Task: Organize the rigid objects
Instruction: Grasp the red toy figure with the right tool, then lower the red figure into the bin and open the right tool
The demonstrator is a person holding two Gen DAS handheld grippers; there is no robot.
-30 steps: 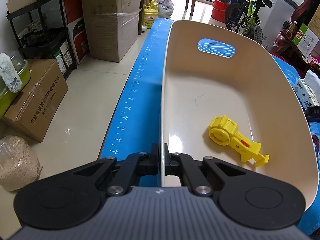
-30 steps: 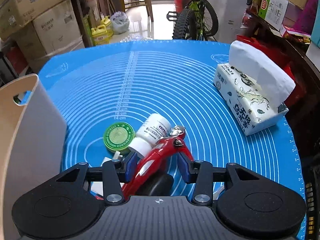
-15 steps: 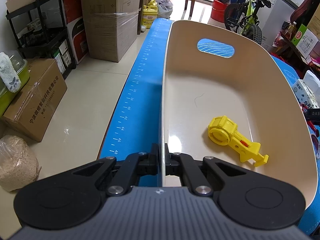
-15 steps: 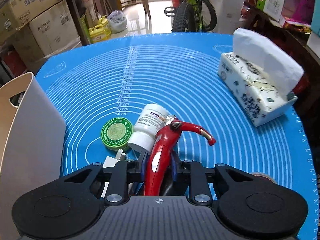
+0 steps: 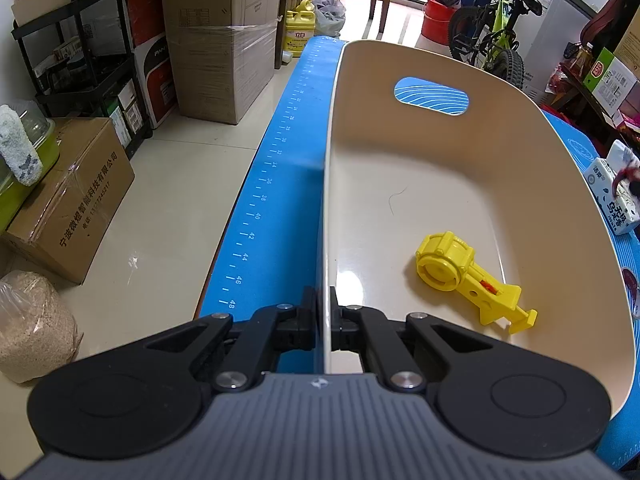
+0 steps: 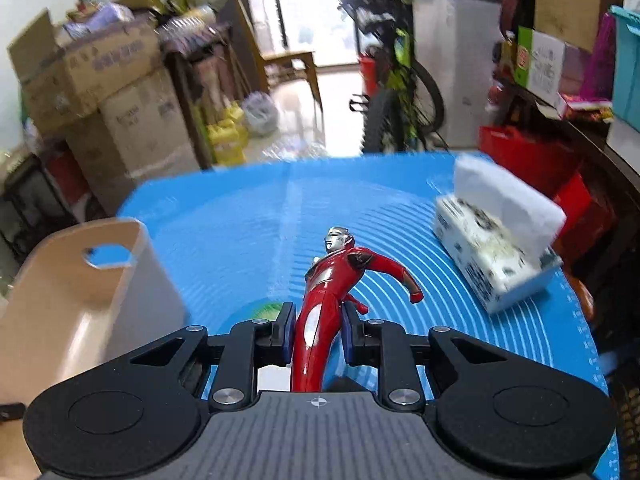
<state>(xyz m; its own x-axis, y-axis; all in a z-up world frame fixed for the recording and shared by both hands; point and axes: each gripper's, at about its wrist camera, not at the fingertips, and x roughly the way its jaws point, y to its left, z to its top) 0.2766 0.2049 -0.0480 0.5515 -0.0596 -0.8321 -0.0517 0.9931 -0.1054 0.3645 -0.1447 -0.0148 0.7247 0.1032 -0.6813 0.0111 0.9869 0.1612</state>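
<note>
My left gripper (image 5: 323,312) is shut on the near left rim of a cream plastic basket (image 5: 540,148) that stands on the blue mat. A yellow plastic toy (image 5: 464,276) lies on the basket floor at the right. My right gripper (image 6: 316,332) is shut on a red and silver hero figure (image 6: 324,292) and holds it upright above the mat, right of the basket (image 6: 76,280). A green round tin (image 6: 268,310) peeks out just beyond the left finger, mostly hidden.
A tissue pack (image 6: 496,248) sits on the right of the blue mat (image 6: 248,224); it also shows in the left wrist view (image 5: 612,196). Cardboard boxes (image 5: 224,36), a bicycle (image 5: 496,28) and shelves surround the table. The mat's left edge drops to the floor (image 5: 168,208).
My right gripper has closed on the red figure and lifted it off the mat, rising and tilting up. The white bottle has dropped out of view. The left gripper and basket have stayed put.
</note>
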